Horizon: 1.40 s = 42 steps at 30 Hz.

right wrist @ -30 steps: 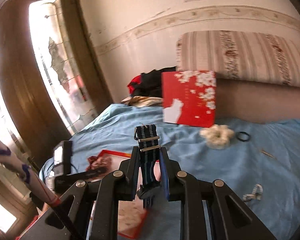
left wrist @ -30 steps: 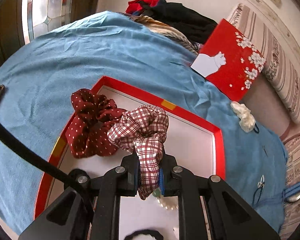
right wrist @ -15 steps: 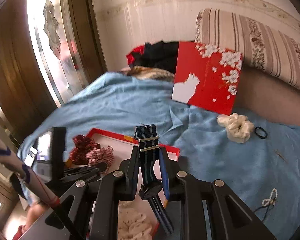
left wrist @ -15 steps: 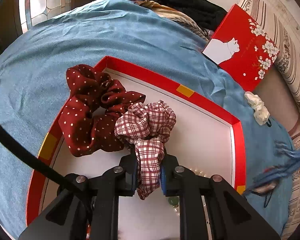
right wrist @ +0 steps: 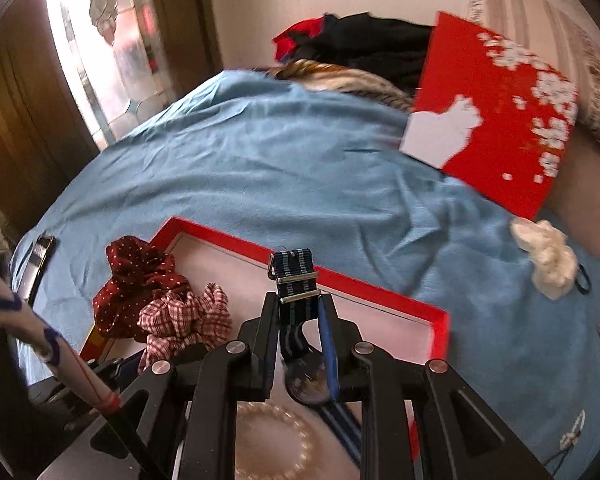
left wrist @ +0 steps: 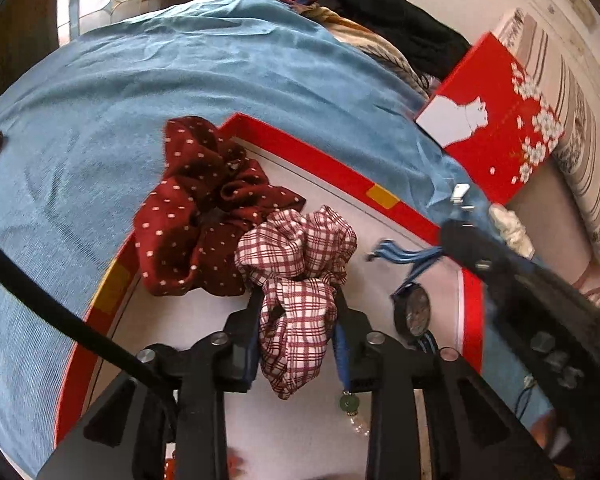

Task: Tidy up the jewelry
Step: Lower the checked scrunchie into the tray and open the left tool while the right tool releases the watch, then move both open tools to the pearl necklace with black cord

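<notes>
A red-rimmed tray [left wrist: 340, 168] with a white floor lies on the blue bedspread. My left gripper [left wrist: 296, 304] has opened around the red-and-white plaid scrunchie [left wrist: 300, 256], which rests on the tray floor beside a dark red polka-dot scrunchie [left wrist: 204, 208]. My right gripper [right wrist: 298, 316] has its jaws apart around a blue striped watch strap [right wrist: 294, 276]; the watch face [right wrist: 306, 384] hangs low over the tray. In the left wrist view the watch [left wrist: 414, 312] and the right gripper [left wrist: 500, 272] are at the tray's right side. A pearl bracelet [right wrist: 276, 440] lies in the tray.
A red box lid with a white cat [right wrist: 496, 112] leans against a striped cushion [left wrist: 588, 152]. A white scrunchie [right wrist: 548, 256] and a black hair tie [right wrist: 584, 280] lie on the bedspread to the right. Clothes [right wrist: 360, 44] are piled at the back. A phone [right wrist: 40, 256] lies at the left.
The left jaws have opened, releasing the plaid scrunchie on the tray. The right gripper has come down over the tray with the watch, and its jaws have parted.
</notes>
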Tool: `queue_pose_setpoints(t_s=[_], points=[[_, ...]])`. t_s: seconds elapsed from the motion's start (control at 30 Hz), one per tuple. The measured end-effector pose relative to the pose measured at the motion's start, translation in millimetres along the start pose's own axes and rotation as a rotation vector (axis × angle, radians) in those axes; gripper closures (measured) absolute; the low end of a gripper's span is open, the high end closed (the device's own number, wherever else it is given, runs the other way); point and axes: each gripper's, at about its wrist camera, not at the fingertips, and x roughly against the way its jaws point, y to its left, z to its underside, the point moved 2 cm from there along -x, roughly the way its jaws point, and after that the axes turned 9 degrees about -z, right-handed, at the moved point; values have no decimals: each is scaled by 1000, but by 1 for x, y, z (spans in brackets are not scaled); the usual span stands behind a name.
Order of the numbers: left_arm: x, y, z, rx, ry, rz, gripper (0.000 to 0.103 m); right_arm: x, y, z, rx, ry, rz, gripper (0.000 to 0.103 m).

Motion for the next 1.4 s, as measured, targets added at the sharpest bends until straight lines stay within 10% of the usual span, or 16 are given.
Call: queue_pose_setpoints(t_s=[0.4,0.83,1.13,1.4], points=[[29,24,-2,102,-46,54,53,-27,-8,-2,-141,86,-145,67],[57,27,10,127,-112,44,50,116,-114,54,-238,-36,28,52],[81,-62,50,-94,-159,119,49,212,-247,165,-431,-58,248,50],[56,-177,119,-336,-38,206,47,212,-309,240,-594,-68,205,50]])
